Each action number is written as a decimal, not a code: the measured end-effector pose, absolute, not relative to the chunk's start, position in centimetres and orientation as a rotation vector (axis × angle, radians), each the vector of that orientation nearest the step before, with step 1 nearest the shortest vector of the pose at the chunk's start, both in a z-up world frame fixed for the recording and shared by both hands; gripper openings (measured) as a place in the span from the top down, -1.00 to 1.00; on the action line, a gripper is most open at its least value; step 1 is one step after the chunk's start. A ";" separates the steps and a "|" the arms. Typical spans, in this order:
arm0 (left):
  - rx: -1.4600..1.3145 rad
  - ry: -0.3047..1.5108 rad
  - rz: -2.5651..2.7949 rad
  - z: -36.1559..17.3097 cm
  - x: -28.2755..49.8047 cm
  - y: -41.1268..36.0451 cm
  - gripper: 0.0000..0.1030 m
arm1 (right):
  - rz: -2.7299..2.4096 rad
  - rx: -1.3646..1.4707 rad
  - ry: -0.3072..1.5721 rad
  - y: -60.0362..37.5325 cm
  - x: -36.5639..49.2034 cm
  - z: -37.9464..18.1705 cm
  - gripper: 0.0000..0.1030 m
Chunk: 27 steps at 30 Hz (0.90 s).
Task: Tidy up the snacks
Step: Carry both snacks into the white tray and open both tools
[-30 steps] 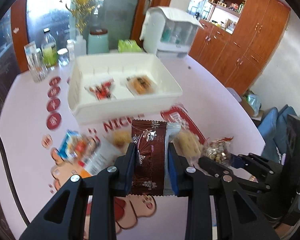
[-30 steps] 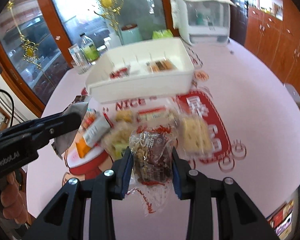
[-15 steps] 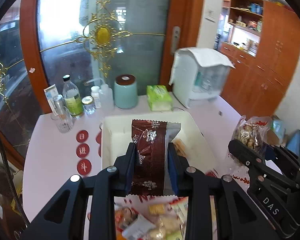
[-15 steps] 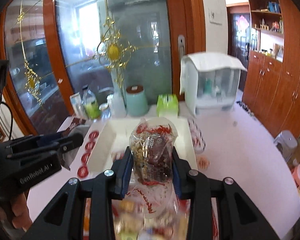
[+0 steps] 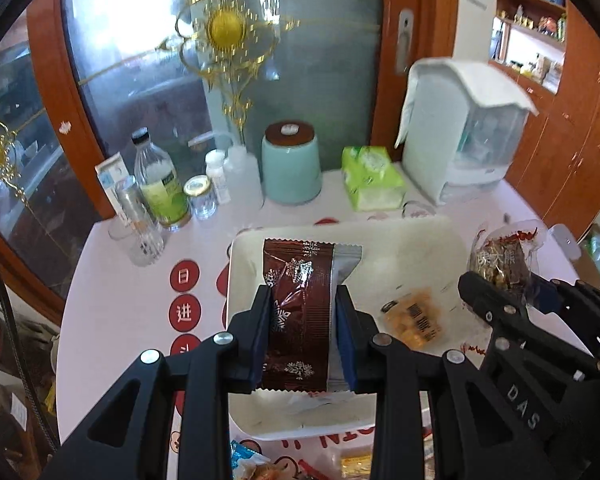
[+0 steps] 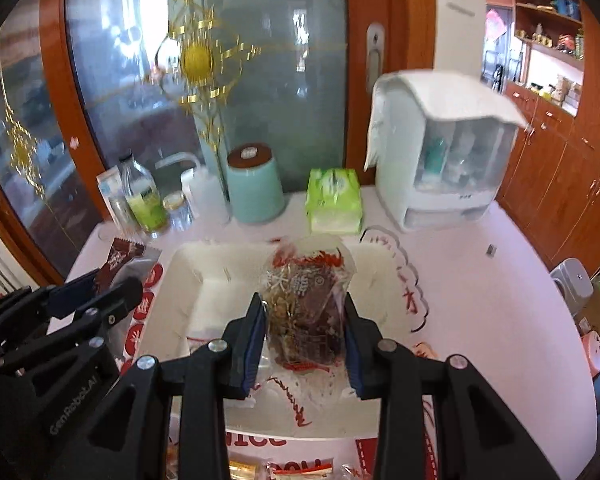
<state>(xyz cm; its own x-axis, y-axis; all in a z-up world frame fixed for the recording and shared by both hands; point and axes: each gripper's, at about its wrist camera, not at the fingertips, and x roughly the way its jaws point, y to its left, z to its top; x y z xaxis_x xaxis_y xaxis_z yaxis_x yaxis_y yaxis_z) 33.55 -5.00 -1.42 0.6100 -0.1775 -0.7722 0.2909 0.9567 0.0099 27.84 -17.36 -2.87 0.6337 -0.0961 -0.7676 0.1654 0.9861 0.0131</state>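
Note:
My left gripper (image 5: 303, 334) is shut on a brown snack packet with silver snowflakes (image 5: 298, 312) and holds it above the left part of the white tray (image 5: 440, 232). My right gripper (image 6: 304, 336) is shut on a clear bag of nut snack with red print (image 6: 304, 304), held above the middle of the same tray (image 6: 180, 260). An orange snack packet (image 5: 414, 320) lies inside the tray. Each gripper shows in the other's view: the right one (image 5: 500, 292) to the right, the left one (image 6: 100, 288) to the left.
More loose snacks (image 5: 256, 464) lie on the table in front of the tray. Behind the tray stand a bottle (image 5: 160, 184), jars, a teal canister (image 5: 290, 168), a green tissue pack (image 5: 372, 178) and a white appliance (image 5: 460, 132). The table edge curves off at left.
Both grippers have lifted their packets from the snack pile and moved forward. They now hover over the tray, which looks nearer and lower in both views.

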 end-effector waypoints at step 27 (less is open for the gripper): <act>0.144 0.957 -0.239 -4.7 32.2 -2.5 -0.77 | -0.100 0.082 1.025 -16.7 26.2 -8.4 -0.19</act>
<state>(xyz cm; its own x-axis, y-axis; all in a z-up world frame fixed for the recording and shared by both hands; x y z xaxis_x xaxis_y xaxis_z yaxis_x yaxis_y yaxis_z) 32.15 -2.48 -4.67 0.5525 -0.1378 -0.8220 0.2643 0.9643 0.0159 26.22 -16.70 -8.40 0.5155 -0.0446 -0.8558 0.1217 0.9923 0.0216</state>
